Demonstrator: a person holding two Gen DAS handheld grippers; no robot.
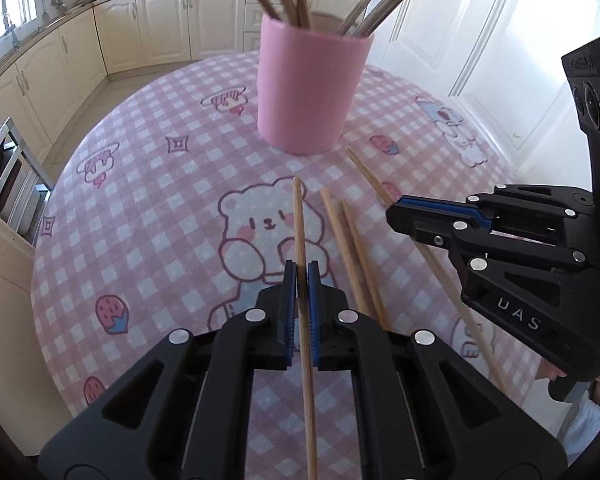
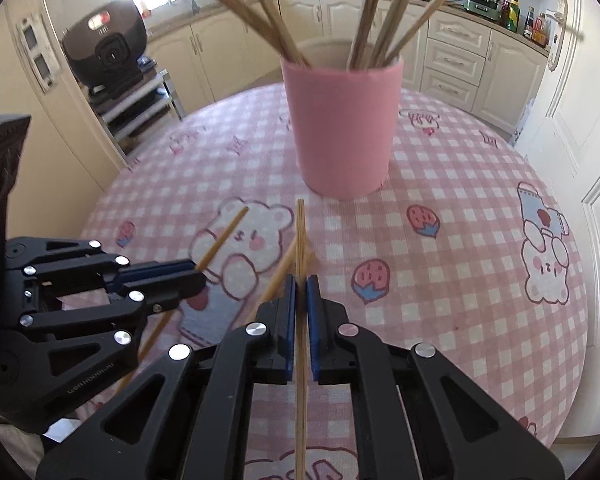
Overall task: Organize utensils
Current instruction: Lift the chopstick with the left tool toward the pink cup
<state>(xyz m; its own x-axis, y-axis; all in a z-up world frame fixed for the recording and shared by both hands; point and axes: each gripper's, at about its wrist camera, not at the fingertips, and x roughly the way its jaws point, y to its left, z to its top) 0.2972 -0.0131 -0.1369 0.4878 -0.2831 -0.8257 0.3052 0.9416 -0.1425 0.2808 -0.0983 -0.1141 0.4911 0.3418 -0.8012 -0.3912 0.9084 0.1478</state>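
Several chopsticks already stood in the pink cup [image 1: 308, 92], while each gripper, left [image 1: 302, 276] and right [image 2: 301, 286], was clamped on one chopstick before the cup, two more lying loose nearby.

Ahead of me the pink cup [image 2: 342, 128] stands mid-desk, its chopsticks [image 2: 380, 12] fanning outward over the rim and crowding the way in from above. Two loose chopsticks [image 1: 352, 256] lie between my two grippers. The checked desk [image 2: 480, 280] to my right is bare cloth.
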